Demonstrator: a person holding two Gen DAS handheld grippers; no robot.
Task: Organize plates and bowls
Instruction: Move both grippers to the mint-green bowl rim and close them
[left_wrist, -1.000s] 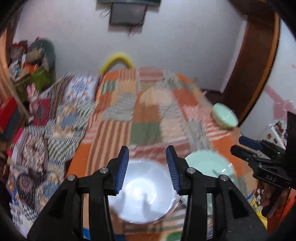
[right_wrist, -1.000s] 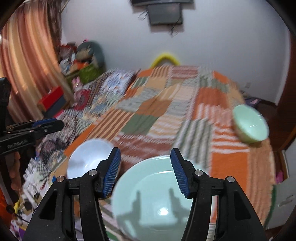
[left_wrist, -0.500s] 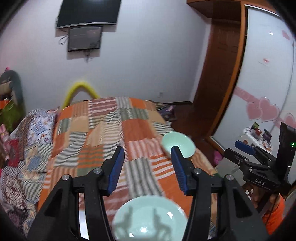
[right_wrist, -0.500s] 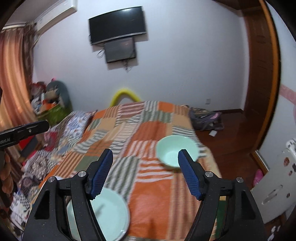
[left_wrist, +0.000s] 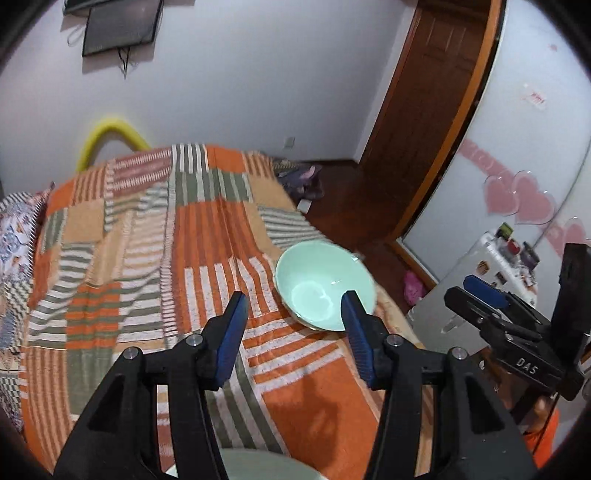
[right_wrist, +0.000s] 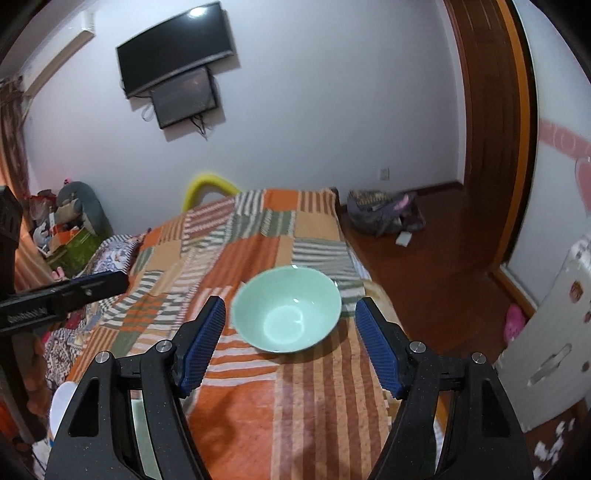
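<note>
A pale green bowl (left_wrist: 325, 286) (right_wrist: 288, 310) sits upright on the striped patchwork bed cover near the bed's right edge. My left gripper (left_wrist: 293, 332) is open and empty, just short of the bowl. My right gripper (right_wrist: 291, 343) is open and empty, its pads on either side of the bowl and a little nearer than it. The rim of a pale green plate (left_wrist: 255, 465) shows at the bottom of the left wrist view, and a sliver of it (right_wrist: 138, 424) shows in the right wrist view beside a white bowl (right_wrist: 61, 410).
The bed (right_wrist: 258, 229) fills the middle, with its right edge dropping to a wooden floor (right_wrist: 424, 266). A bag (right_wrist: 384, 216) lies on the floor. A white cabinet (right_wrist: 554, 332) stands at right. Clutter (right_wrist: 62, 229) and a curtain are at left.
Both grippers have swung from the plate and white bowl towards the green bowl, which now looks much closer and larger in both views.
</note>
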